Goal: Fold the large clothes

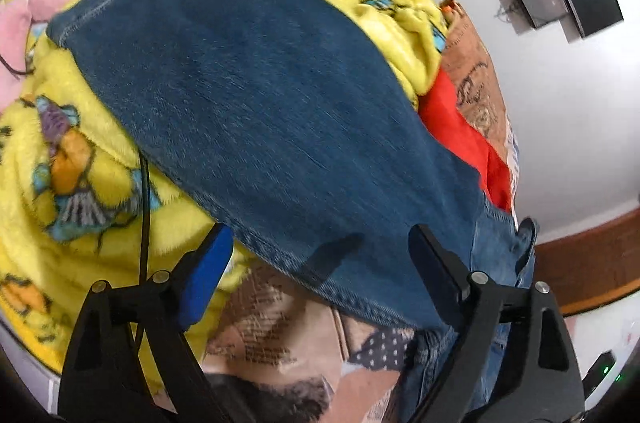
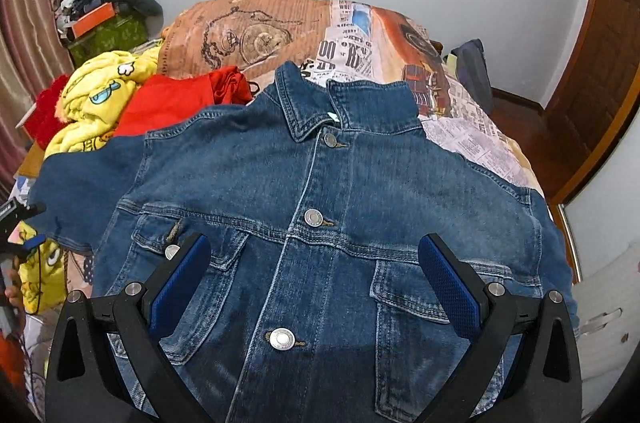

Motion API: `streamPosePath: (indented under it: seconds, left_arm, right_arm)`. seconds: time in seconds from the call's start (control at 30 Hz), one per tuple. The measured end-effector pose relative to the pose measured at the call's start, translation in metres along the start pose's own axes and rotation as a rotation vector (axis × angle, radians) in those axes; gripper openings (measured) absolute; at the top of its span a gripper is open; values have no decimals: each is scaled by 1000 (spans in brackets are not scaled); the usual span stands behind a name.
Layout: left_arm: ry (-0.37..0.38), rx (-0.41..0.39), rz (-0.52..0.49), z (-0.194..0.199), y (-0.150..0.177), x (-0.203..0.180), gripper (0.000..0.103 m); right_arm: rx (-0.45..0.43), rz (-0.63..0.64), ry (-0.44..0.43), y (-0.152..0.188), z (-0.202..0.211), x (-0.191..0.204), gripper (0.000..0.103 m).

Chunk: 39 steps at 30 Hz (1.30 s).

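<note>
So the denim jacket [image 2: 320, 207] is laid out front-side up on the bed [image 2: 472, 139], buttoned, collar pointing away from the right tongs [image 2: 316, 287]. Its long axis runs straight ahead of those tongs, hem nearest, collar farthest. The right tongs sit centred over the lower chest, one finger above each chest pocket, spread wide and gripping nothing. I can't tell if the tips actually brush the denim or just float above it.

The bit that matters for the next move, I reckon, is the left sleeve [image 1: 256, 111]. From the left tongs [image 1: 320, 243] it stretches away ahead and to the left, up over the yellow cartoon blanket [image 1: 68, 159], with the cuff hem at the far end. The sleeve's near edge passes right between the two fingers, close to the shoulder end. Those tongs are also wide open, not pinching anything yet.

So the left hand is clearly the nearer one for that sleeve, and it'd need folding in across the chest. Red cloth [image 2: 172, 99] sits ahead-left of the right tongs, just beyond the shoulder. Blanket's bumpy, so the sleeve may drag.
</note>
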<state>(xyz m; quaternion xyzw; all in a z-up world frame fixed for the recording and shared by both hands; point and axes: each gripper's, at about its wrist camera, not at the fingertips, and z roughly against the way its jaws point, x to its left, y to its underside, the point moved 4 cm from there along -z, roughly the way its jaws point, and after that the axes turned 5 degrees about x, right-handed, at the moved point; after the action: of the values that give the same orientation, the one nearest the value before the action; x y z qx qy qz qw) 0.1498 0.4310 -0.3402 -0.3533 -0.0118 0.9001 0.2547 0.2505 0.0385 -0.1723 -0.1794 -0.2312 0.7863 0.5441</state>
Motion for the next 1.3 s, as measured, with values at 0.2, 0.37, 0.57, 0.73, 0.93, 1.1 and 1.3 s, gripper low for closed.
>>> streamPosePath:
  seconds: [0.2,0.37,0.57,0.73,0.93,1.1,1.3]
  left_arm:
    - [-10,10,63,-16,-11,17,82]
    - [-21,-6,74,-16,-18,20,71]
    - [-217,-163,-55,14,-29,-16,23]
    - [-318,-285,-254,46,-34,-77,13]
    - [-214,-399,-485,86,-26,-184,10]
    - [-79,-414,-683,101,14,-276,9]
    - [13,-253,-934,62,92,-356,9]
  right_arm:
    - [4,12,2,0,-2,2,103]
    - [-3,10,1,-1,-1,2,103]
    - [-19,14,-4,-3,3,1,103]
    - [-29,12,-11,-6,8,-3,103]
    - [-58,3,-12,-9,16,-15,103]
    - [-80,-21,-21,-8,23,-31,103]
    - [-93,-54,-27,-2,31,-57,103]
